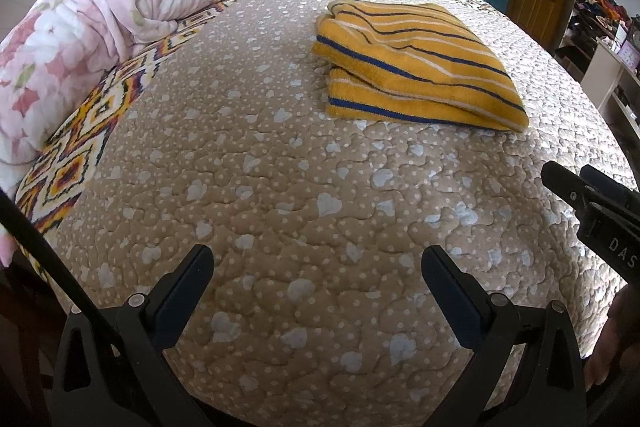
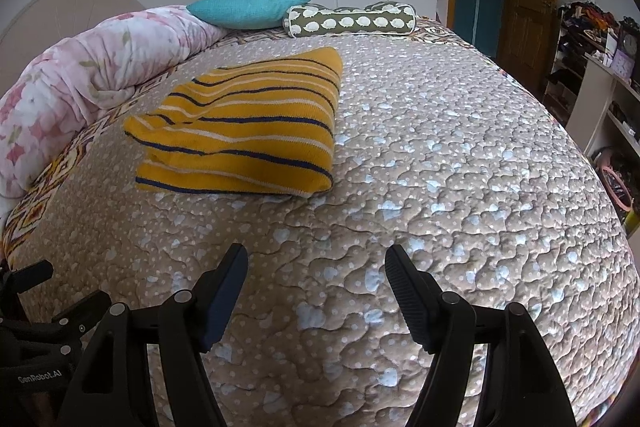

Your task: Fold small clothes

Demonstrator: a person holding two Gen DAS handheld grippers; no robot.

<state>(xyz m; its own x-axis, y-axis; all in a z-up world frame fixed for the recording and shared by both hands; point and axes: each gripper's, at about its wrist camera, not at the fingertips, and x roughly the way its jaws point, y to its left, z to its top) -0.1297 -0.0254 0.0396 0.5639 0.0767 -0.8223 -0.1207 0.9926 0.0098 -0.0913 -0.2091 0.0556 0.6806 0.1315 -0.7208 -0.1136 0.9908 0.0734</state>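
We have both grippers spread wide and empty, left gripper [image 1: 318, 267] and right gripper [image 2: 316, 267], over the beige quilted bedspread [image 2: 460, 167]. The mustard-yellow striped knit garment [image 2: 244, 131], already folded, lies ahead, well apart; long axis roughly crosswise. Neither hand looks clearly nearer. Nothing between; rolled pink floral duvet [image 1: 100, 23] stays off left.

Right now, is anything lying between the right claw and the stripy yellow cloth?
No. The right wrist view shows only bare bedspread between the right claw and the yellow striped cloth.
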